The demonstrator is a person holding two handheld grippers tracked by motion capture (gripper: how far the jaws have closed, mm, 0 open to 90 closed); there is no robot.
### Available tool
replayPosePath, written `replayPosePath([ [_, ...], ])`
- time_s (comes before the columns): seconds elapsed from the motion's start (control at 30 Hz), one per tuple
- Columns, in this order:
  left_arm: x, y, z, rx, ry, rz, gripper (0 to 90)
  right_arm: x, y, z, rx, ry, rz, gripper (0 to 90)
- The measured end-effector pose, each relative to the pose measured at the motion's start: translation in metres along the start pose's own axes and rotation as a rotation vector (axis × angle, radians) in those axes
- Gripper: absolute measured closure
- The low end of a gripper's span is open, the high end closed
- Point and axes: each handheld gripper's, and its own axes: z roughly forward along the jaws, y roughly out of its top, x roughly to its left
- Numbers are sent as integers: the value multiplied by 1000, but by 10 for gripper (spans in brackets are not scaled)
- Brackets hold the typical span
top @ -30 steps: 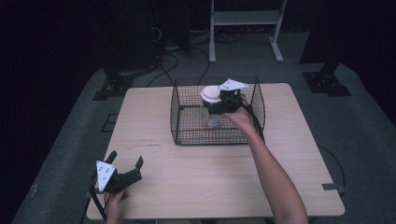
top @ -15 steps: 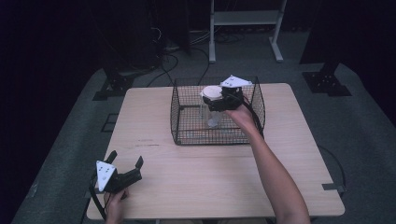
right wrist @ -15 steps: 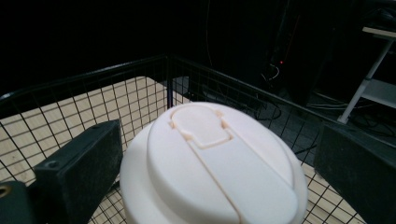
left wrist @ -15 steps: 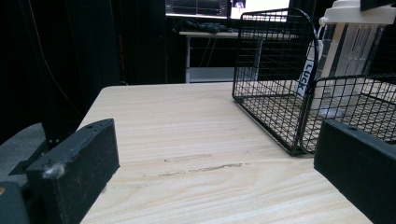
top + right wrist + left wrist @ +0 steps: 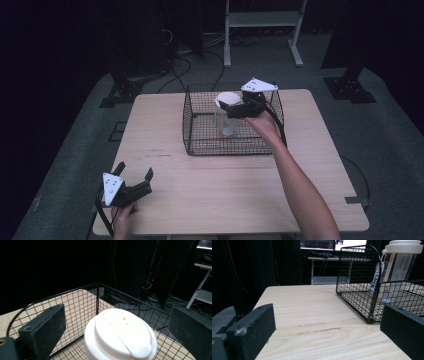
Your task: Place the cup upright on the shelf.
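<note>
Hovering over the black wire basket (image 5: 200,135) at the table's far side, your right gripper (image 5: 231,107) spreads its jaws wide around the white-lidded clear plastic jar (image 5: 226,116) standing inside. Your left gripper (image 5: 135,176) rests wide open at the light wooden table's (image 5: 210,185) near left corner.

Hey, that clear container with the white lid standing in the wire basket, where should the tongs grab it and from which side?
Probably just under the white lid, coming from above. The container stands upright inside the wire basket, whose mesh walls block a sideways approach. The lid overhangs the clear body, so it gives a lip for lifting. The right tongs already sit open at lid height.
</note>
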Motion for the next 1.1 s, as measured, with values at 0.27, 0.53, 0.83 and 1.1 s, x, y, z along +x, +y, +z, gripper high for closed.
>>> replayPosePath([
  [0.27,0,0,0,1,-4,3,0,5,4,-9,1,12,-7,10],
  [0.53,0,0,0,2,-2,2,0,8,10,-21,-5,12,-23,10],
  [0.83,-1,0,1,1,-2,10,0,9,12,-36,-19,8,-26,10],
  [1.1,-1,0,1,1,-2,10,0,7,5,-47,-1,4,-23,11],
])
